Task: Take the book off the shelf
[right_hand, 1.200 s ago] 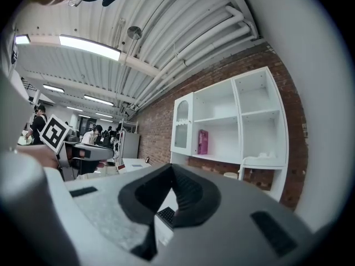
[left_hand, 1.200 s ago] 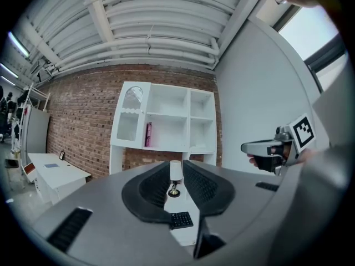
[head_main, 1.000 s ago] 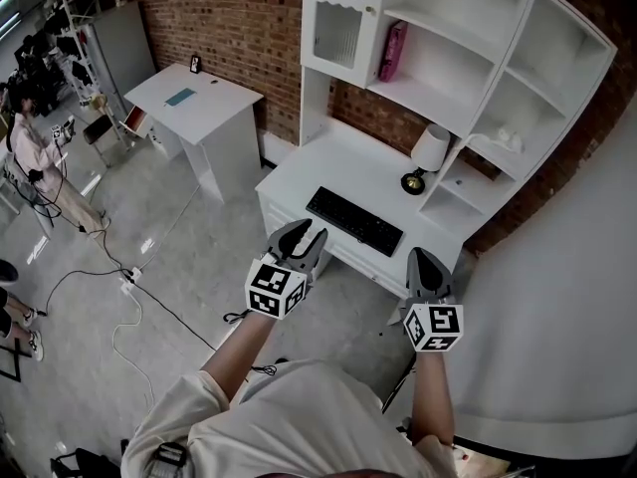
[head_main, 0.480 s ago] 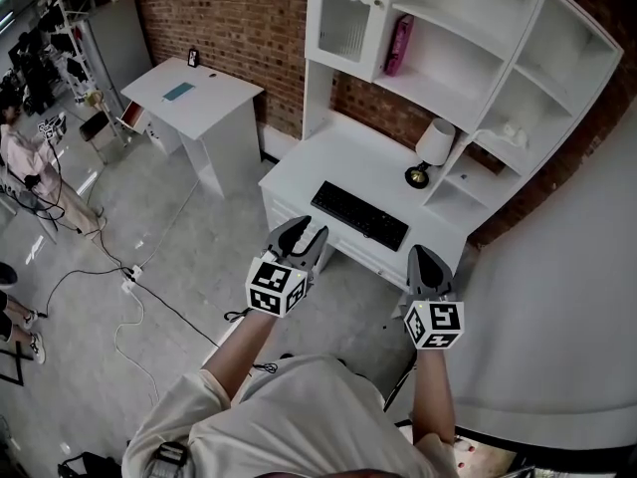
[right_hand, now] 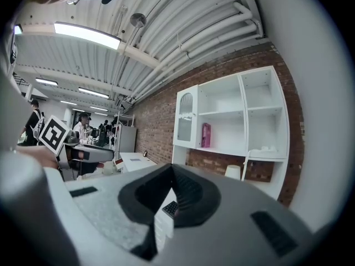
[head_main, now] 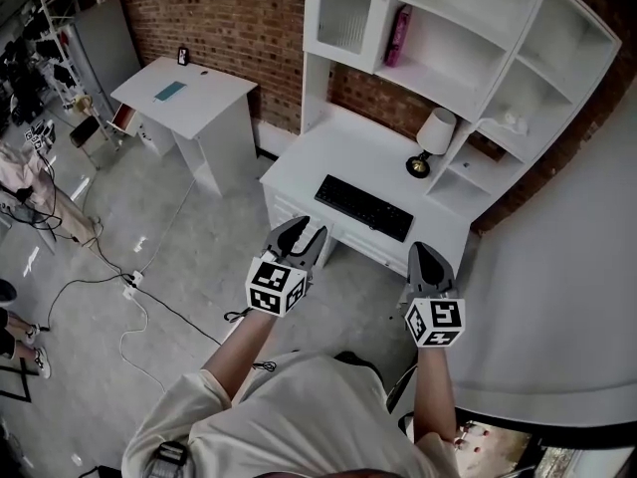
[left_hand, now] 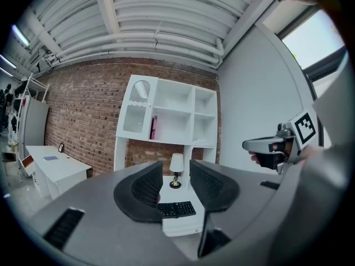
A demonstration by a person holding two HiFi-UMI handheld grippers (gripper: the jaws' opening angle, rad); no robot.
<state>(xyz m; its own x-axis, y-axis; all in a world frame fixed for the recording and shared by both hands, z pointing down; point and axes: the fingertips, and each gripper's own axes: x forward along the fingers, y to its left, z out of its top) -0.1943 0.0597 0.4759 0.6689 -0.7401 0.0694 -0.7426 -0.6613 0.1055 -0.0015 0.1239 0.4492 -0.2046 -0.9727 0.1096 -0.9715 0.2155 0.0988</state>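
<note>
The top of the shelf unit (head_main: 438, 73) was cut off by the head view's upper edge. The pink book (head_main: 400, 36) was too small for any cover print to be read. A small white thing (head_main: 510, 120) in a right-hand compartment was too small to identify. In the right gripper view, the right hand-held gripper (right_hand: 172, 169) hid most of the keyboard (right_hand: 170, 208) and the foot of the lamp (right_hand: 233, 172). A person (head_main: 30, 182) was cut by the head view's left edge.
</note>
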